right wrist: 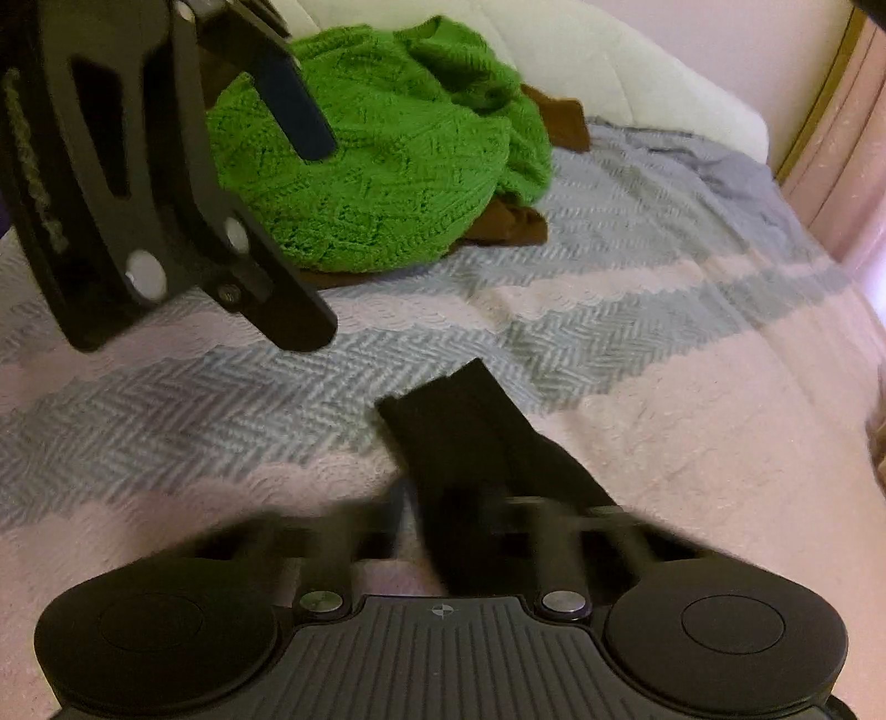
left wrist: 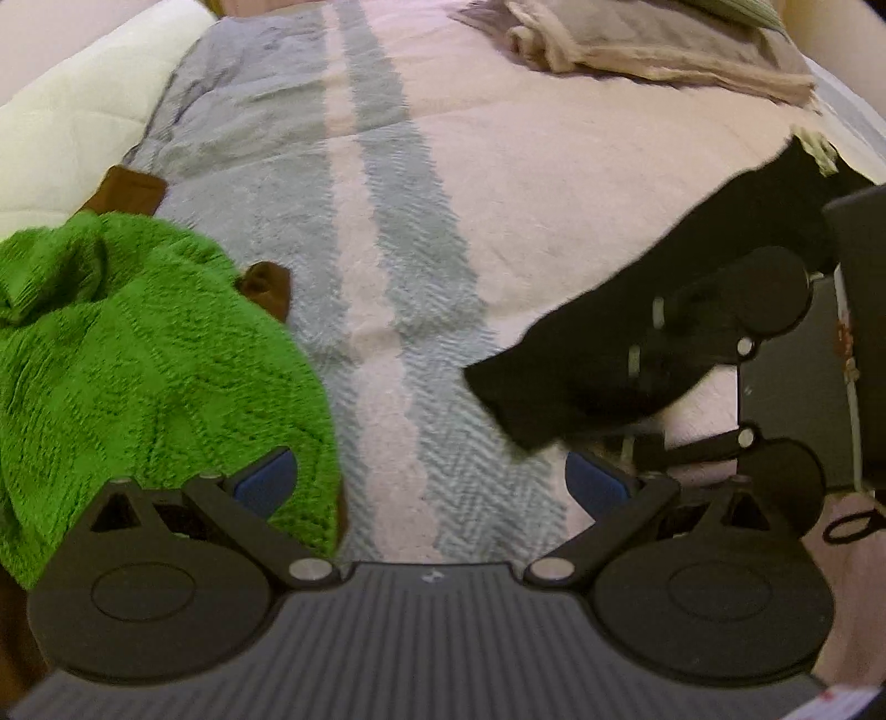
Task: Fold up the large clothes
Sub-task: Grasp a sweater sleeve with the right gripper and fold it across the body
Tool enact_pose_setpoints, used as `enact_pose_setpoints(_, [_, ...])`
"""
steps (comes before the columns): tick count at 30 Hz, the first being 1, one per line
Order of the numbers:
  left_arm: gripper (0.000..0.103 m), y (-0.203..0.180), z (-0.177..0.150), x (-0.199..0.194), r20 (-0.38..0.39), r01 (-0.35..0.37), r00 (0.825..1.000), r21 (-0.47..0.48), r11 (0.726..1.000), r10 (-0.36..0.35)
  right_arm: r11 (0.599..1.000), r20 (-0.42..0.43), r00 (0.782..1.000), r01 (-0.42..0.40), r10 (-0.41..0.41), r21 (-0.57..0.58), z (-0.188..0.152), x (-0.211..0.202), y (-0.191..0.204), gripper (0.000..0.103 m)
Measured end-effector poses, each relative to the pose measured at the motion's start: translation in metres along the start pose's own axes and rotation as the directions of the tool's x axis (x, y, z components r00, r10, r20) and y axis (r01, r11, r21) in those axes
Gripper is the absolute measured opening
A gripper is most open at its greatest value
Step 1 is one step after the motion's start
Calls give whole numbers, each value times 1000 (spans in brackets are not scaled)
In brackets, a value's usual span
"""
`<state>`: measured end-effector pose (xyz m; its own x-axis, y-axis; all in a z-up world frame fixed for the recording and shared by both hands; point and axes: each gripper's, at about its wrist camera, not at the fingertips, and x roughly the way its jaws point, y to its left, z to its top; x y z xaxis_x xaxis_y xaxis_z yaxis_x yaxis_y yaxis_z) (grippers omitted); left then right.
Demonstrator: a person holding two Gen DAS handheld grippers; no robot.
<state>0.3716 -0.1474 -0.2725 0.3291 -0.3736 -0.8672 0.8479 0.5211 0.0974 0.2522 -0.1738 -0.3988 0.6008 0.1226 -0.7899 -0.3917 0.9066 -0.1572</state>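
A black garment (right wrist: 465, 426) lies on the striped bedspread (right wrist: 609, 310), and my right gripper (right wrist: 476, 526), blurred by motion, is shut on its near part. In the left wrist view the same black garment (left wrist: 609, 332) runs in from the right with the right gripper (left wrist: 648, 360) clamped on it. My left gripper (left wrist: 431, 481) hangs open over the bedspread (left wrist: 421, 221) with nothing between its blue pads (left wrist: 266, 479). In the right wrist view the left gripper (right wrist: 313, 235) is at upper left, jaws apart. A green knit garment (left wrist: 138, 360) lies bunched beside its left finger.
Brown clothing (left wrist: 133, 191) lies under the green knit (right wrist: 387, 166). Beige clothes (left wrist: 637, 50) are piled at the far right of the bed. A white padded headboard or cushion (right wrist: 637, 72) borders the bed, and a pink curtain (right wrist: 841, 138) hangs beyond it.
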Motion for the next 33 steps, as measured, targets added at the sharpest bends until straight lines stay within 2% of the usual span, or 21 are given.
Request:
enact_pose_setpoints(2, [101, 0, 3, -6, 5, 2, 1000, -15, 1000, -2, 994, 51, 999, 13, -19, 112, 6, -24, -20, 1])
enact_pose_setpoints(4, [101, -8, 10, -15, 17, 7, 1000, -4, 1000, -7, 958, 103, 992, 36, -67, 284, 6, -61, -55, 1])
enact_pose_setpoints(6, [101, -22, 19, -22, 26, 16, 1000, 9, 1000, -16, 891, 146, 980, 55, -134, 450, 0, -97, -99, 1])
enact_pose_setpoints(8, [101, -43, 32, -25, 40, 46, 998, 22, 999, -47, 820, 181, 954, 99, -239, 564, -13, -141, -149, 0])
enact_pose_setpoints(10, [101, -71, 49, -25, 56, 80, 995, 40, 996, -82, 738, 209, 905, 150, -370, 658, -37, -197, -203, 0])
enact_pose_setpoints(11, [101, -85, 57, -25, 68, 90, 993, 51, 995, -93, 696, 215, 870, 185, -445, 694, -53, -228, -225, 0])
enact_pose_setpoints(12, [101, -105, 67, -26, 84, 108, 990, 66, 992, -113, 643, 212, 821, 227, -531, 732, -74, -261, -247, 0])
enact_pose_setpoints(14, [101, -144, 84, -29, 111, 142, 982, 96, 985, -152, 500, 154, 719, 297, -677, 813, -134, -325, -280, 0])
enact_pose_setpoints(15, [101, -167, 93, -31, 120, 160, 978, 113, 981, -173, 429, 113, 686, 310, -718, 848, -165, -346, -290, 0])
enact_pose_setpoints(16, [101, -192, 100, -32, 125, 179, 973, 131, 975, -195, 344, 54, 664, 314, -746, 885, -206, -364, -299, 0])
enact_pose_setpoints(17, [101, -214, 105, -32, 126, 193, 969, 147, 970, -212, 264, -5, 663, 306, -748, 915, -245, -372, -307, 0])
enact_pose_setpoints(18, [101, -237, 109, -32, 123, 205, 966, 162, 965, -225, 175, -67, 677, 283, -732, 943, -289, -374, -314, 0])
enact_pose_setpoints(19, [101, -262, 111, -31, 116, 216, 964, 180, 960, -239, 88, -116, 701, 248, -704, 965, -332, -370, -320, 0])
enact_pose_setpoints(20, [101, -282, 112, -30, 109, 220, 964, 195, 956, -244, 25, -152, 728, 226, -668, 974, -370, -362, -323, 0])
enact_pose_setpoints(22, [101, -329, 111, -25, 85, 200, 971, 223, 954, -223, -38, -167, 783, 180, -599, 983, -422, -343, -326, 0])
enact_pose_setpoints(24, [101, -365, 107, -19, 53, 196, 976, 218, 956, -213, -58, -132, 823, 120, -553, 991, -454, -333, -323, 0])
enact_pose_setpoints(28, [101, -426, 97, -9, -5, 185, 982, 219, 958, -188, -59, -53, 863, 27, -502, 998, -487, -334, -320, 0])
enact_pose_setpoints(30, [101, -447, 96, -11, -10, 181, 983, 229, 957, -183, -46, -20, 878, -3, -478, 999, -491, -337, -328, 0])
enact_pose_setpoints(32, [101, -463, 98, -15, -8, 185, 982, 240, 953, -188, -17, 35, 879, -49, -476, 999, -484, -346, -334, 0])
enact_pose_setpoints(33, [101, -469, 100, -18, -7, 188, 981, 244, 951, -192, 14, 76, 864, -80, -497, 997, -482, -359, -337, 0])
